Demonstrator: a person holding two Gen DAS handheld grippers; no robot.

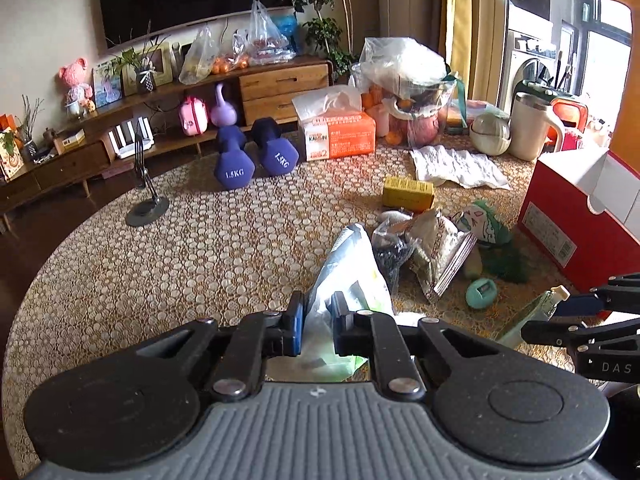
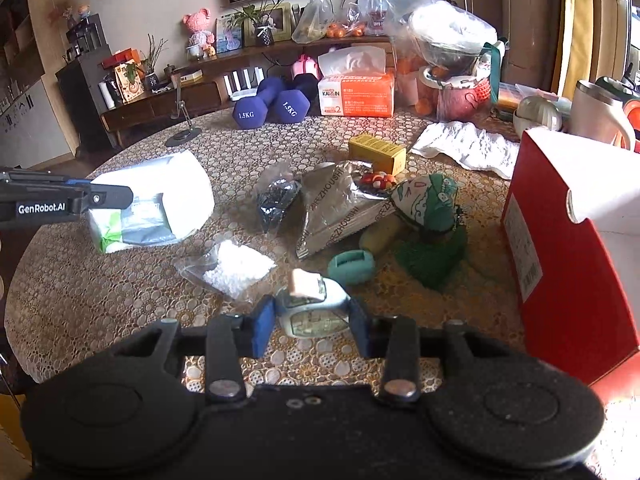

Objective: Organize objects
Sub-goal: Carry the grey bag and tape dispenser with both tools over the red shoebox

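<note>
Both grippers hold something, left of the red box (image 2: 568, 240).
Left gripper (image 1: 316, 320) pinches a white-green pouch (image 2: 152, 208); right gripper (image 2: 312, 322) clamps a pale tube (image 2: 312, 308).

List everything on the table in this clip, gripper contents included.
dumbbells: 2, purple, far side
tissue pack: 1, orange-white, beside dumbbells
yellow box: 1, centre
foil bag: 1, silver, centre
granule bag: 1, clear-white, near centre
red box: 1, right edge
cloth: 1, white, far right
mug: 1, cream, far right
pouch: 1, white-green, in left gripper
tube: 1, pale blue, in right gripper
</note>
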